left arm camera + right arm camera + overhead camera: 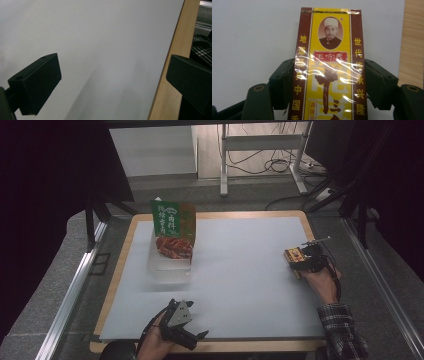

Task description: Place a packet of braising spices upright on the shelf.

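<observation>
A yellow and maroon box (330, 45) with Chinese print and a portrait lies on the white mat near the table's right edge. My right gripper (330, 83) has one black pad on each long side of the box, both touching it. The high view shows the same box (292, 255) at the tip of my right gripper (298, 264), held by a hand in a plaid sleeve. My left gripper (196, 339) rests near the front edge with its jaws wide apart. In its own view the left gripper (112, 82) has only bare mat between its jaws.
A green and red snack bag (172, 225) stands upright in a clear plastic container (169, 269) at the back left of the white mat (240, 270). The wooden table rim (172, 62) borders the mat. Metal rails run along both sides of the table.
</observation>
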Motion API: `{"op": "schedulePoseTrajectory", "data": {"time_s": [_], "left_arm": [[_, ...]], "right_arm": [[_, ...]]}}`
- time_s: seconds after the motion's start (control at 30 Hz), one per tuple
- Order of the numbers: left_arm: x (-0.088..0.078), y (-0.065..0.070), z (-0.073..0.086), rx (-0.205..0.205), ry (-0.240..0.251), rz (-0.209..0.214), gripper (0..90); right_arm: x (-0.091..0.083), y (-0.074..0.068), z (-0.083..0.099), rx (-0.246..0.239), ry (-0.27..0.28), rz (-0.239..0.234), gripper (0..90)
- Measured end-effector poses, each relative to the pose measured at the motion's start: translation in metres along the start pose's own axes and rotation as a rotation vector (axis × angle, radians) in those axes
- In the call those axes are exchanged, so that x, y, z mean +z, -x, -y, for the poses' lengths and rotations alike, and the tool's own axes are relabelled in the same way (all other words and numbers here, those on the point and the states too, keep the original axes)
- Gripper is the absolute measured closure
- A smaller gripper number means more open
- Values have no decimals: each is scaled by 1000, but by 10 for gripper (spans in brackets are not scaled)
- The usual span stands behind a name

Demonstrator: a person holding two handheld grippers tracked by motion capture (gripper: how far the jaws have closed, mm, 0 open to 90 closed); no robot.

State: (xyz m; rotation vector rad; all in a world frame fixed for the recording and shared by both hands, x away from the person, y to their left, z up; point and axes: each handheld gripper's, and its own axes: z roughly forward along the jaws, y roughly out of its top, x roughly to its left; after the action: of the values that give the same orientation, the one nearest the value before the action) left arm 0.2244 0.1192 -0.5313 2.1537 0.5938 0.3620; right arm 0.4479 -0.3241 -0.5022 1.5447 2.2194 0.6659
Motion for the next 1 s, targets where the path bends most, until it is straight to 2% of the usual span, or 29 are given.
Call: {"op": "schedulePoseTrajectory", "data": {"time_s": [0.17, 0.33, 0.53, 0.7, 1.0], "left_arm": [[0, 0, 0, -1, 1, 0, 0], [0, 0, 0, -3, 3, 0, 0], [-1, -1, 0, -6, 8, -1, 0], [-1, -1, 0, -7, 9, -1, 0], [-2, -2, 0, -8, 11, -2, 0]], "right_arm": [[-2, 0, -1, -6, -2, -15, 318], [-9, -2, -3, -37, 16, -30, 319], [-20, -12, -5, -107, 49, -74, 319], [-29, -27, -5, -181, 56, -143, 319], [-36, -46, -3, -265, 67, -190, 318]]}}
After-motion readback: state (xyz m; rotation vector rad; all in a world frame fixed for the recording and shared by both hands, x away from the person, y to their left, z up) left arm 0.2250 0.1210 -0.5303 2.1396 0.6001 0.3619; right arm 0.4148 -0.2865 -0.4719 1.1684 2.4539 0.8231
